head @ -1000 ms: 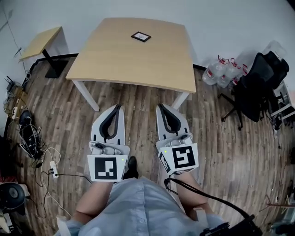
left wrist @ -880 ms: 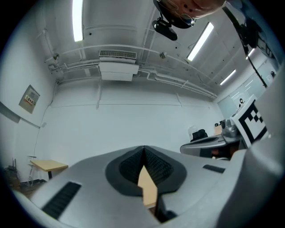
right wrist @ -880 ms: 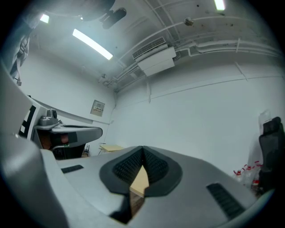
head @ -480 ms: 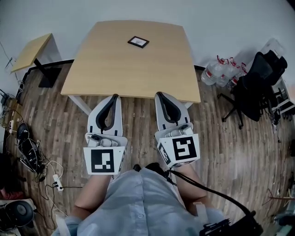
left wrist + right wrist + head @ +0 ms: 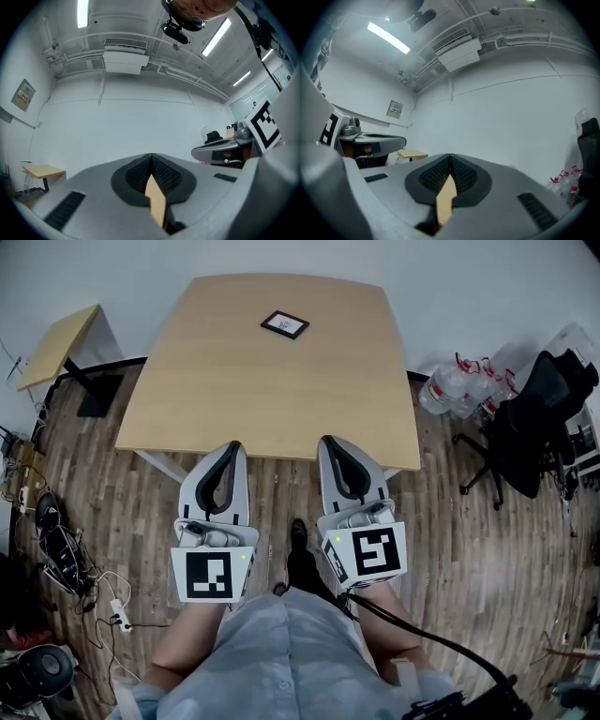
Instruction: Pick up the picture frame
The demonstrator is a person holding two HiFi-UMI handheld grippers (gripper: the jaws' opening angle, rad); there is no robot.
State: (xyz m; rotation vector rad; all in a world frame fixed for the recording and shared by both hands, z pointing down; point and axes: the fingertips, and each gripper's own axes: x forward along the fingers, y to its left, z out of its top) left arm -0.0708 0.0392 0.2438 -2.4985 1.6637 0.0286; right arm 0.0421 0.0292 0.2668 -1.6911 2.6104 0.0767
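A: Head view first. Where is the picture frame (image 5: 284, 324)?

B: It lies flat on the big wooden table (image 5: 272, 399), towards the far edge, at 12 o'clock from the two grippers and well apart from both.

A: And the grippers?

B: The left gripper (image 5: 231, 446) and right gripper (image 5: 329, 442) sit side by side at the table's near edge, tips pointing to 12 o'clock. The person's shirt (image 5: 272, 662) fills the picture at 6 o'clock.

A: What is around the table?

B: A small side table (image 5: 61, 343) is at 10 o'clock. An office chair (image 5: 544, 418) is at 2 o'clock, with water bottles (image 5: 459, 390) just beside it. Cables (image 5: 61, 540) lie on the plank floor (image 5: 450, 521) at 8 o'clock.

A: Now the left gripper view.

B: The two ribbed pads meet at their tips, with nothing between them. A tan sliver shows through the slot below the tips. The right gripper is at 3 o'clock and the side table at 8 o'clock. An air-conditioning unit (image 5: 123, 58) hangs on the wall at 12 o'clock. The frame does not show here.

A: And the right gripper view?

B: The same: the pads are pressed together at the tips, holding nothing, with a tan sliver in the slot. The left gripper is at 9 o'clock. The chair and bottles are at 4 o'clock. No frame shows here either.
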